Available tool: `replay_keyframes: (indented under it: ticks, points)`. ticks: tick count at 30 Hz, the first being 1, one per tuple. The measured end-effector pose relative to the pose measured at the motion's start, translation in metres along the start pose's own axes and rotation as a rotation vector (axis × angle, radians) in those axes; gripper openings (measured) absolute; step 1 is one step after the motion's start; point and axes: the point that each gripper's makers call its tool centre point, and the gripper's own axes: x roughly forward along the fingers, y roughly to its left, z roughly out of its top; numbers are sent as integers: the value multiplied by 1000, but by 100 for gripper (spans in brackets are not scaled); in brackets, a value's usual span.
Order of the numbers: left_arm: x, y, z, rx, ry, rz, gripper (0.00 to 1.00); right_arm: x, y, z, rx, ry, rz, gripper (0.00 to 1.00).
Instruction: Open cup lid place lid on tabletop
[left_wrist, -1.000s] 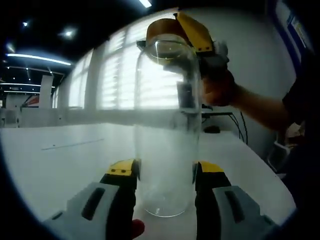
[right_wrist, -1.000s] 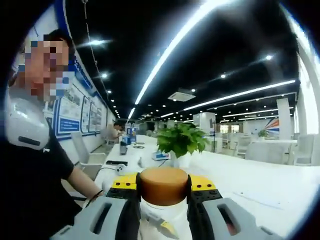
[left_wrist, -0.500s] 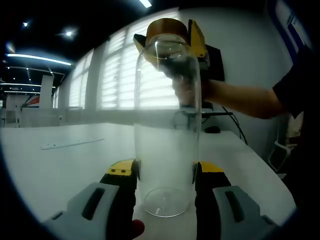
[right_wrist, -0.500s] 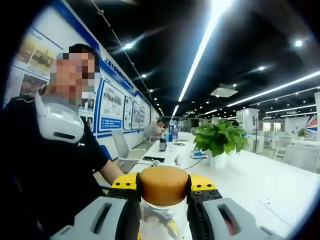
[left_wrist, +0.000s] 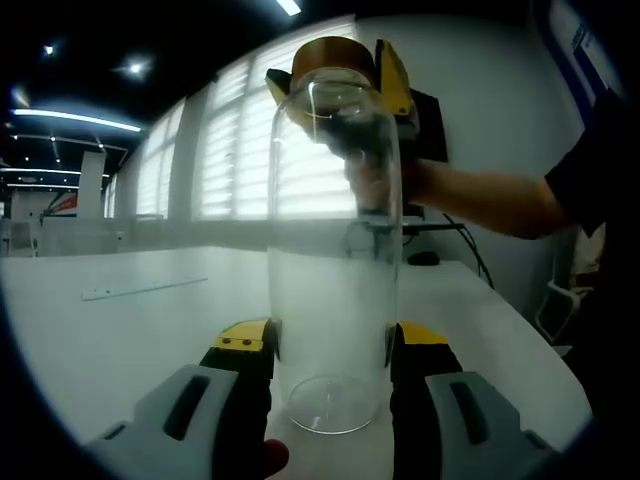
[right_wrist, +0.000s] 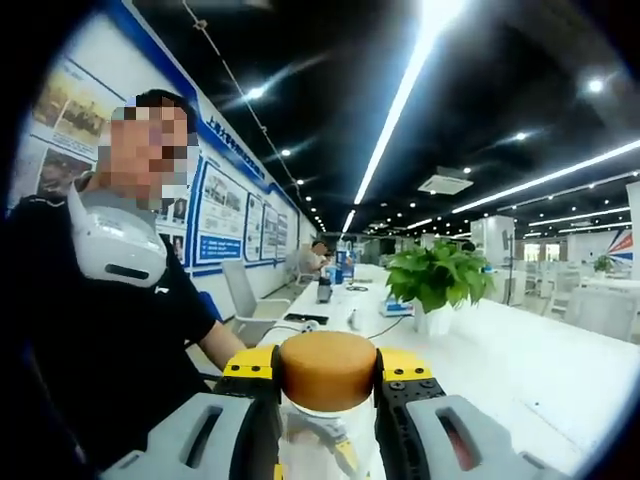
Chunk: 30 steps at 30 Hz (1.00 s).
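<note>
Two grippers on one cup (left_wrist: 333, 250). Tall clear cup stands upright on the white table (left_wrist: 120, 340), base down. Left gripper (left_wrist: 330, 345) is clenched on the lower part of the cup, one yellow-tipped jaw pressed against each side, just above the cup's base

Right gripper (right_wrist: 327, 372) grasps the brown lid (right_wrist: 327, 370) at the top of the cup, jaws tight against both sides of it. In the left gripper view the lid (left_wrist: 335, 50) sits at the cup's mouth with the right gripper (left_wrist: 340, 75) around it, and a hand (left_wrist: 385, 180) and forearm reach in behind the cup. Can't tell from either view whether the lid is seated on the rim or slightly lifted off

Behind the cup: bright windows with blinds (left_wrist: 250, 140), a thin flat strip (left_wrist: 145, 288) lying on the table well apart from the cup. Beyond the lid in the right gripper view: a potted plant (right_wrist: 437, 285) on the long table, a person in a black shirt (right_wrist: 100, 340) just beside the cup, posters (right_wrist: 225, 215) on the wall behind them
</note>
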Motion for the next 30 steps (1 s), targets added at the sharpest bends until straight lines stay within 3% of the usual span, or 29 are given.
replay_keyframes:
  ticks: [4,9,15,18,22,23,25,30]
  points:
    - [0,0,0,1,0,0,36,0,0,7,-8,-29,-37,48]
    - [0,1,0,1,0,0,36,4,16,4,-47,4,-80,50]
    - [0,1,0,2,1,-1,36,-3,-12,10,-99,-7,-349,50]
    - [0,1,0,3,1,0,36,-7,-19,17,-86,-30,-439,48]
    - [0,0,0,3,1,0,36,-10,-23,11,-66,15,-584,48]
    - [0,0,0,3,1,0,36,-10,-23,14,-44,-14,-612,48]
    - [0,0,0,3,1,0,36,-9,-22,13,-33,-12,-661,48]
    - [0,0,0,4,1,0,36,-11,-24,4,-43,42,-777,49]
